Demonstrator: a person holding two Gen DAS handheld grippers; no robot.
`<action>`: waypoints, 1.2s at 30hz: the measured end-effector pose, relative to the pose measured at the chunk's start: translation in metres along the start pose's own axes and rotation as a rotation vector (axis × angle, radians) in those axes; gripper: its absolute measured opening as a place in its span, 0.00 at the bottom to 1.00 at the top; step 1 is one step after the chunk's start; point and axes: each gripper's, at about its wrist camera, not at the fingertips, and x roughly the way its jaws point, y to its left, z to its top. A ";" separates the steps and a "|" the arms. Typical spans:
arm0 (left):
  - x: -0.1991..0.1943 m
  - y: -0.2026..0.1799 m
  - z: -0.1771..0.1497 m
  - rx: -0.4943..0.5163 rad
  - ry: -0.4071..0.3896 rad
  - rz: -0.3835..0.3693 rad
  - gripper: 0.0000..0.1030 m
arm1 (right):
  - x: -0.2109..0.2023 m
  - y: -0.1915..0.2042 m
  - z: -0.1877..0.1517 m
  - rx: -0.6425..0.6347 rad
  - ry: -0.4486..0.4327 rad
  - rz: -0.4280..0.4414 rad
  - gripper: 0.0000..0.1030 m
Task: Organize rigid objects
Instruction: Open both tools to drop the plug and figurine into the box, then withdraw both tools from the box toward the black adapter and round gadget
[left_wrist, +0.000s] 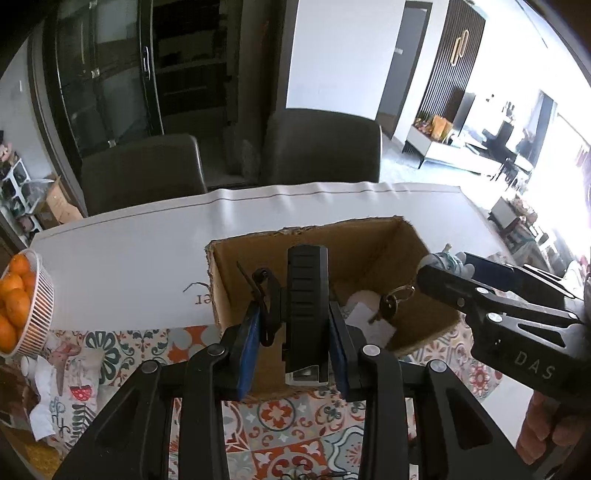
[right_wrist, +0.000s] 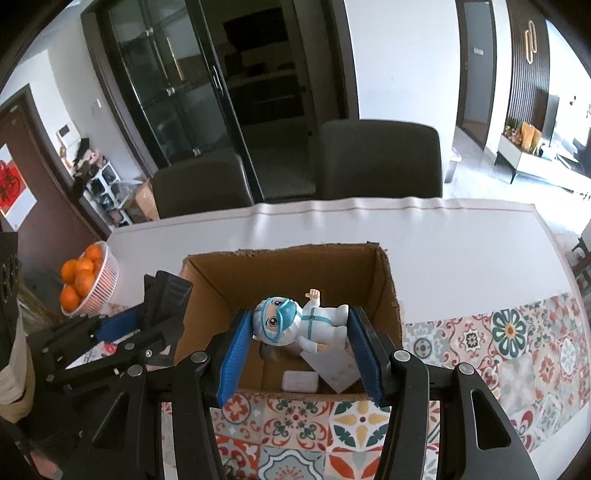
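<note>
Cardboard box (left_wrist: 369, 258) on the table (left_wrist: 129, 251), open top. Left wrist view: left gripper (left_wrist: 295, 325) clenched on a black device (left_wrist: 307, 306), held over the box's near left part; keys (left_wrist: 389, 304) and white paper (left_wrist: 369, 321) lie inside. Right gripper (left_wrist: 448, 266) reaches in from the right, carrying a toy. Bowl of oranges (left_wrist: 18, 306) at far left. Right wrist view: right gripper (right_wrist: 301, 339) grasping a white toy figure (right_wrist: 303, 321) sideways above the box (right_wrist: 288, 269); left gripper (right_wrist: 147, 314) beside the box's left wall.
</note>
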 end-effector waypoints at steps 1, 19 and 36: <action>0.002 0.001 0.001 -0.001 0.006 0.003 0.33 | 0.002 0.000 -0.001 0.000 0.007 -0.004 0.52; 0.014 -0.002 -0.010 0.010 0.049 0.110 0.61 | 0.022 -0.014 -0.009 0.060 0.087 -0.081 0.57; -0.055 -0.023 -0.033 0.041 -0.070 0.175 0.81 | -0.046 -0.014 -0.035 0.072 -0.058 -0.113 0.62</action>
